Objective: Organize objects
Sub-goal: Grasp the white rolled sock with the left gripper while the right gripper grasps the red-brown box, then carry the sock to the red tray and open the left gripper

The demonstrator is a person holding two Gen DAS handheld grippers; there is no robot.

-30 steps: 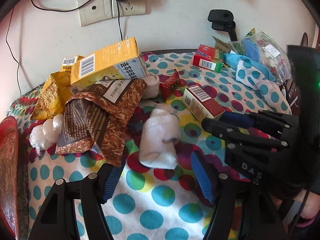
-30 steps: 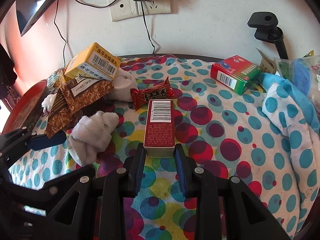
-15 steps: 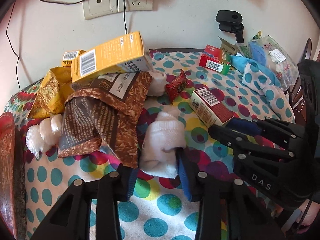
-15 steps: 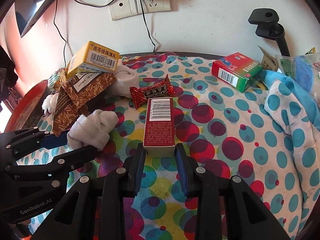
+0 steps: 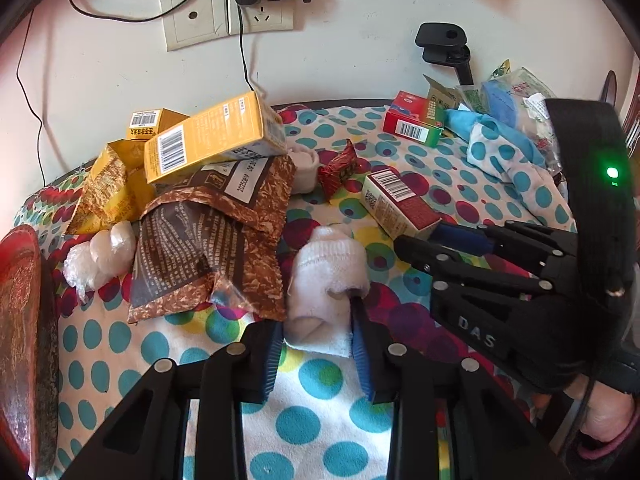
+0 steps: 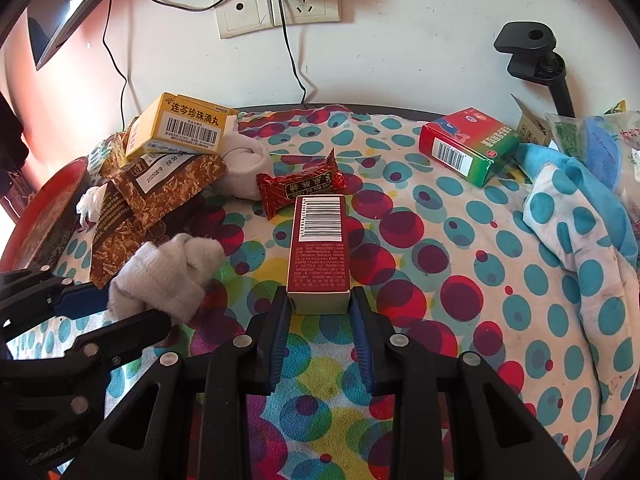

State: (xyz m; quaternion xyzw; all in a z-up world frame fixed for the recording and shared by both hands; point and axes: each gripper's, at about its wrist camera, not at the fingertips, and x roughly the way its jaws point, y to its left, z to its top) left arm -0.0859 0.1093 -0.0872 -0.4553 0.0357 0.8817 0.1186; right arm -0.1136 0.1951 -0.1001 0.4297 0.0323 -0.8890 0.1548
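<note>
On the dotted cloth lies a rolled white sock. My left gripper has it between its blue pads; the jaws are closing and press on its near end. The right wrist view shows the same sock held by the left gripper at the left edge. My right gripper is shut on the near end of a dark red box with a barcode on top, lying flat. From the left wrist view the box sits at the tips of the right gripper.
A yellow box rests on a brown foil bag at the left. A red candy wrapper and a second white sock lie behind the red box. Red-green box and blue dotted cloth at right; red tray at left.
The left gripper's jaws went from wide open to closed on the white sock, after edging forward around it. The right gripper stayed shut on the red box.
</note>
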